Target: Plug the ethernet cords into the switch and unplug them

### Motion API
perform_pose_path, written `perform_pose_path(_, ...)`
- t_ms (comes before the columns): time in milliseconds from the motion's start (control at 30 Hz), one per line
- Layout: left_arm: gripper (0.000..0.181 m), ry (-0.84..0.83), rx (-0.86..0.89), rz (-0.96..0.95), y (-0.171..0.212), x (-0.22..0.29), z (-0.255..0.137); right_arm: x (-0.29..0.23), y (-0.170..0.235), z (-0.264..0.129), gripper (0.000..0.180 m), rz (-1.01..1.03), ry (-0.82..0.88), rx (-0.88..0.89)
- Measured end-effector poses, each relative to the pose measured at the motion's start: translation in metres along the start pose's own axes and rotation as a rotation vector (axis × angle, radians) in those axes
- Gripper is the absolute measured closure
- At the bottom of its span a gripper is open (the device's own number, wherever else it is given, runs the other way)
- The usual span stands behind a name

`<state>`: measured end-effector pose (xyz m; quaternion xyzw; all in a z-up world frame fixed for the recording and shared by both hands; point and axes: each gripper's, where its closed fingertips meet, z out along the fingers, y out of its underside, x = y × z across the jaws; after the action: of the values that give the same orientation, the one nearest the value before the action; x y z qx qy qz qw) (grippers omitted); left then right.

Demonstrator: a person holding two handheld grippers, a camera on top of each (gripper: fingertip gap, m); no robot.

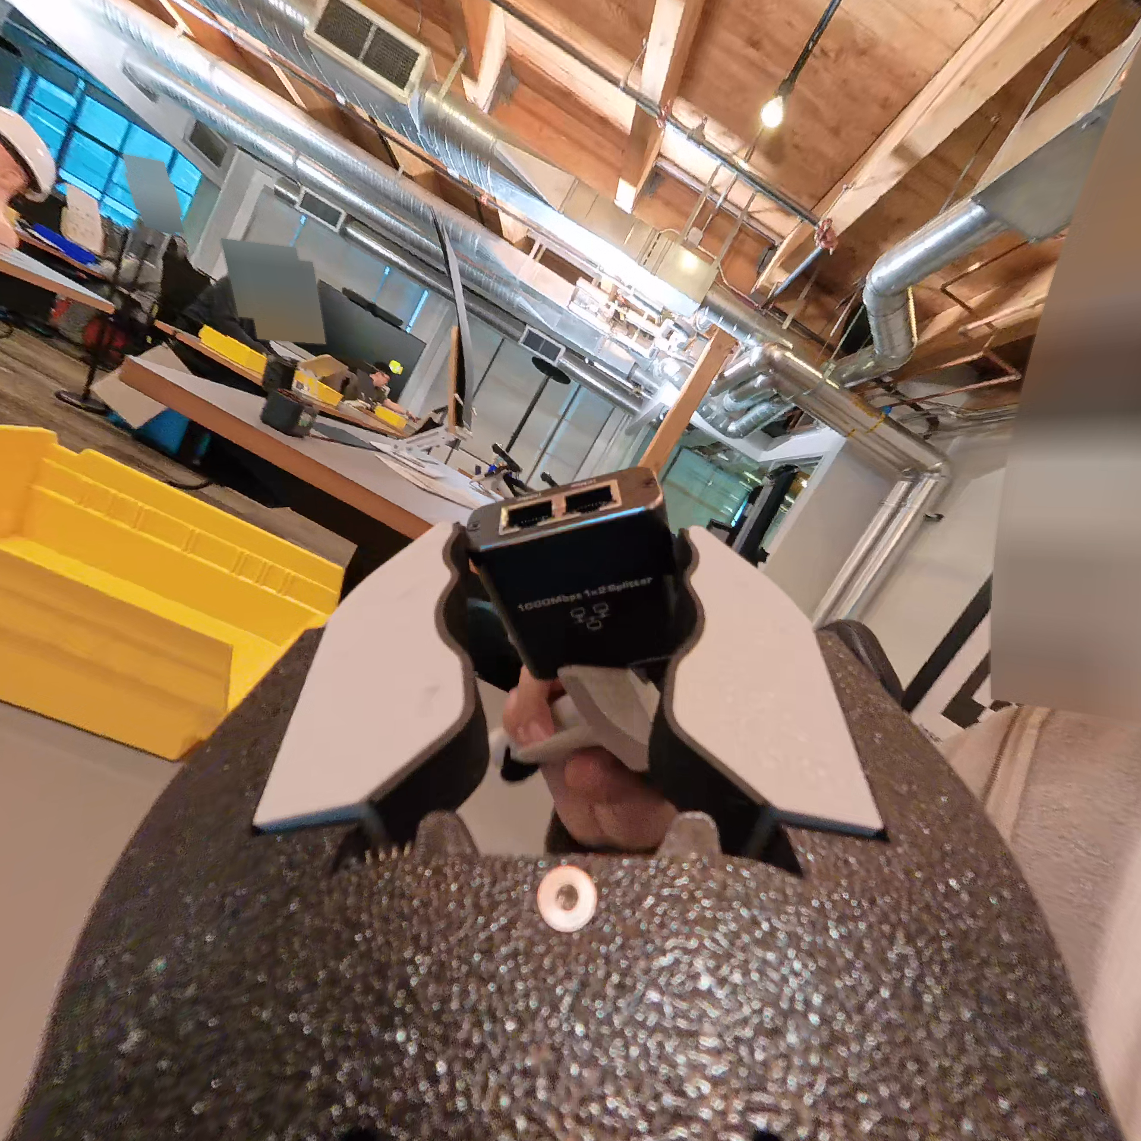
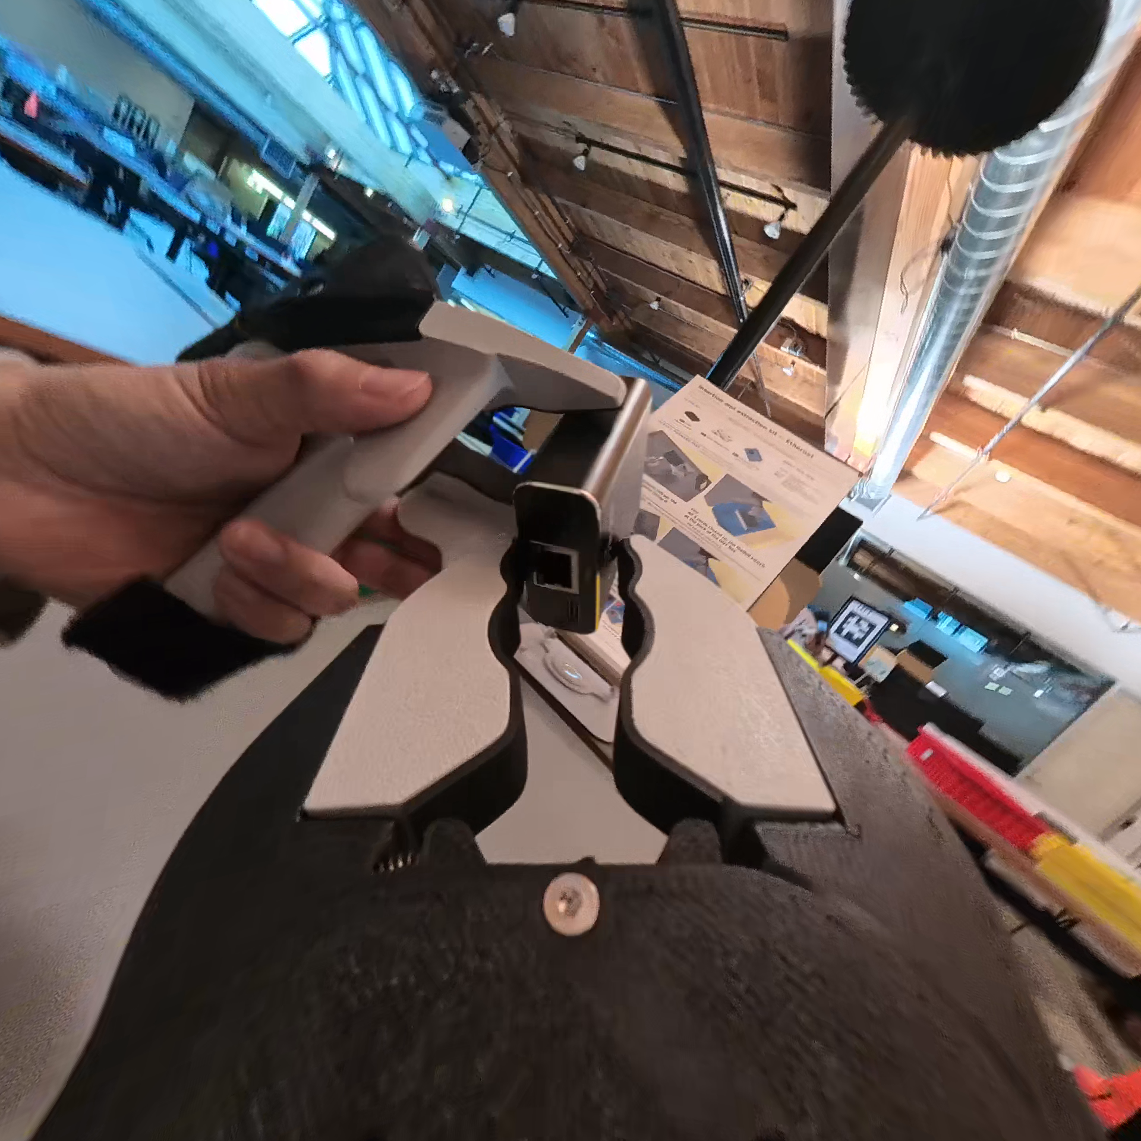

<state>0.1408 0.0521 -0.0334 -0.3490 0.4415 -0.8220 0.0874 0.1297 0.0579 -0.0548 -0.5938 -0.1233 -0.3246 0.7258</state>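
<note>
The switch (image 1: 586, 605) is a small black box with two empty ports on its far end. My left gripper (image 1: 571, 555) is shut on its wide sides and holds it up in the air. In the right wrist view the switch's other end (image 2: 555, 574) shows one empty port. My right gripper (image 2: 563, 562) closes on its thin sides there. One of its fingers (image 1: 602, 710) and a hand show below the switch in the left wrist view. The left gripper (image 2: 574, 432), held in a hand, shows at upper left in the right wrist view. No ethernet cord is in view.
A yellow bin (image 1: 123, 586) stands on the grey table (image 1: 62, 864) at left. A printed instruction sheet (image 2: 728, 488) stands behind the switch. Red (image 2: 988, 796) and yellow bins (image 2: 1093, 889) sit at right. A black round object on a pole (image 2: 969, 68) hangs overhead. My left and right fingertips are right by each other.
</note>
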Motion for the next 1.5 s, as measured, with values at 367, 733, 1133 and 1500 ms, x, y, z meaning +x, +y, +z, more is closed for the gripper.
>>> perform_pose_path(367,0.109,0.128,-0.373,-0.218,0.022,0.009,-0.037,-0.038,-0.003,-0.011,0.154,-0.342,-0.276,0.003)
perform_pose_path(733,0.118,0.158,-0.687,-0.217,0.061,0.012,-0.067,-0.065,0.010,-0.017,0.154,-0.264,-0.503,-0.045)
perform_pose_path(1133,0.118,0.205,-0.283,0.082,0.023,0.008,-0.053,-0.041,-0.001,-0.001,0.111,0.297,-0.410,0.037)
perform_pose_path(1500,0.118,0.157,-0.471,0.401,0.039,0.013,-0.047,-0.042,-0.008,-0.007,0.117,0.541,-0.529,0.099)
